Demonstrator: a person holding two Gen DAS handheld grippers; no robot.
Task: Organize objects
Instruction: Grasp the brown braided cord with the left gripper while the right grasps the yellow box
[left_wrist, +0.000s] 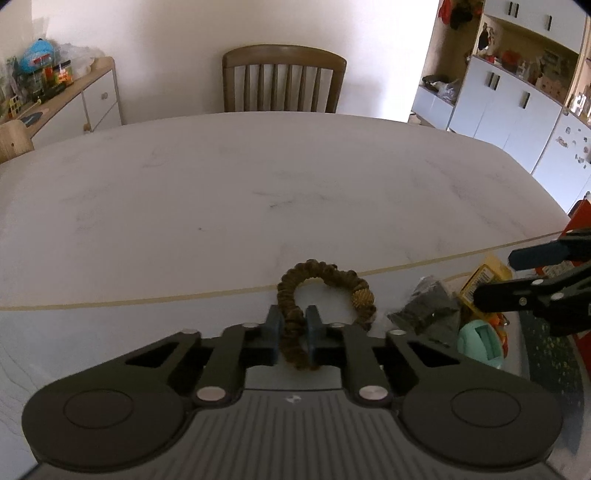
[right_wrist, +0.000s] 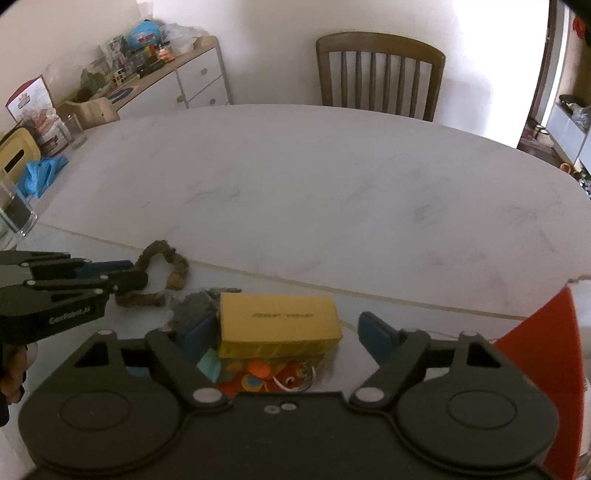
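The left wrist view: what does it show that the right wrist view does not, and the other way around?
Only the left wrist view shows the white cupboards at the right and a mint-green object in full.

Only the right wrist view shows a drinking glass, a blue cloth, and the top face of the yellow box between the right gripper's jaws, with no pad seen pressing on it.

Both show the brown scrunchie pinched by the left gripper, the marble table, the wooden chair and the sideboard.
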